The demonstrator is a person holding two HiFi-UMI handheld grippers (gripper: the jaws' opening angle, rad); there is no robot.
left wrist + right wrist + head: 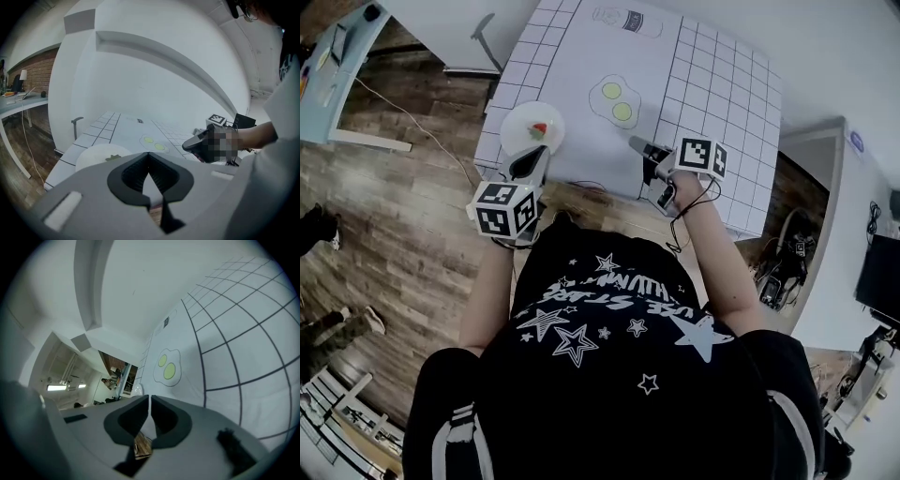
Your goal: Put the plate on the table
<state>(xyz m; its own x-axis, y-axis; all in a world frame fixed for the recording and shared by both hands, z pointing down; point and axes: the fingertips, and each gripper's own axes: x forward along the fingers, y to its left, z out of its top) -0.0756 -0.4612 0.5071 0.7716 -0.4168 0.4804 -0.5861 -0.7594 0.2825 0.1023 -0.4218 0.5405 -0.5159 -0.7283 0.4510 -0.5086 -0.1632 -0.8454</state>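
Observation:
A white plate [525, 125] with a small red and green bit on it lies on the near left corner of the white gridded table [712, 84]. In the left gripper view the plate [96, 155] shows just past the jaws, a little to their left. My left gripper [533, 157] points at the plate's near rim, jaws shut, and I see nothing between the tips [148, 157]. My right gripper [636, 143] hovers over the table's near edge to the right, also shut [149, 397] and empty. It appears in the left gripper view too, as the right gripper [190, 144].
A fried-egg print [614, 98] and a bottle print [626, 21] mark the mat. Wooden floor lies left of the table, with a light blue desk [333, 66] at far left. A white cabinet [825, 206] and cables stand to the right.

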